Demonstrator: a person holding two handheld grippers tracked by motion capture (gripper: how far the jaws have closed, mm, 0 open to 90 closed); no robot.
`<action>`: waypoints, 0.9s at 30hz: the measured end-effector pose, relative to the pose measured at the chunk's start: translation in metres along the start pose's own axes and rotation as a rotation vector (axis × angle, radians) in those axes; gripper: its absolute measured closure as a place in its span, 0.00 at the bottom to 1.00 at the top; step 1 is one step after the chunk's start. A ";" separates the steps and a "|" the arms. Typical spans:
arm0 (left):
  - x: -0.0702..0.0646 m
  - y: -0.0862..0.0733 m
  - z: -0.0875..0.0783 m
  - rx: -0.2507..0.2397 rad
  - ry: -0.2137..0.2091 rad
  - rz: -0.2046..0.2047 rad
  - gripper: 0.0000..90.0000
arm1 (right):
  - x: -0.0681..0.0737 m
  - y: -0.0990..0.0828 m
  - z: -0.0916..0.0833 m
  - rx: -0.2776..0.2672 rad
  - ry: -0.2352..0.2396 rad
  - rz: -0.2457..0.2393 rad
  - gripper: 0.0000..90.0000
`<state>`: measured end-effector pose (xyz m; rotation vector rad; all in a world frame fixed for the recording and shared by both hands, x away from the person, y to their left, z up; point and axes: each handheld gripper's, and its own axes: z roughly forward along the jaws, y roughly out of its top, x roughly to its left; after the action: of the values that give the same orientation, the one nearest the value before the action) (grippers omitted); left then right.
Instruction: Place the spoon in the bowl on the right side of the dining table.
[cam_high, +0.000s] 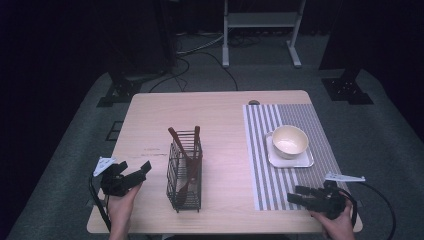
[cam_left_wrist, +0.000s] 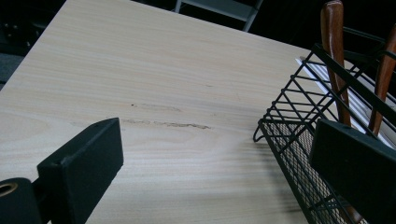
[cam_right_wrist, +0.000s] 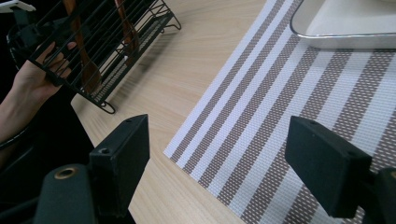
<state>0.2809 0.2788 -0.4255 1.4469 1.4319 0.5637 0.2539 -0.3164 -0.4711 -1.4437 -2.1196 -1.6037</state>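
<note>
While both grippers gape empty, left gripper (cam_high: 137, 176) beside upright wire caddy (cam_high: 184, 172), wooden utensils (cam_high: 190, 160) standing handles-up.

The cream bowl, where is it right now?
In the high view, the cream bowl sits on a white tray on the striped mat, right of the wire basket.

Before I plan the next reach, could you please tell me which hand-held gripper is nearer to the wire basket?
Left. The left hand-held gripper sits just left of the wire basket; the right hand-held gripper hovers over the striped mat.
</note>
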 end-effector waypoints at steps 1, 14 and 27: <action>0.000 0.000 0.000 0.000 0.000 0.000 0.02 | 0.001 0.001 0.001 0.005 0.000 0.000 0.23; 0.000 -0.001 -0.001 -0.004 0.000 -0.006 0.02 | 0.015 0.015 0.013 0.019 0.033 -0.015 0.23; -0.001 -0.001 0.000 -0.004 -0.006 0.005 0.02 | 0.027 0.034 0.029 0.057 0.036 -0.056 0.23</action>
<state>0.2806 0.2775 -0.4262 1.4480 1.4215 0.5645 0.2762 -0.2773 -0.4445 -1.3401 -2.1861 -1.5624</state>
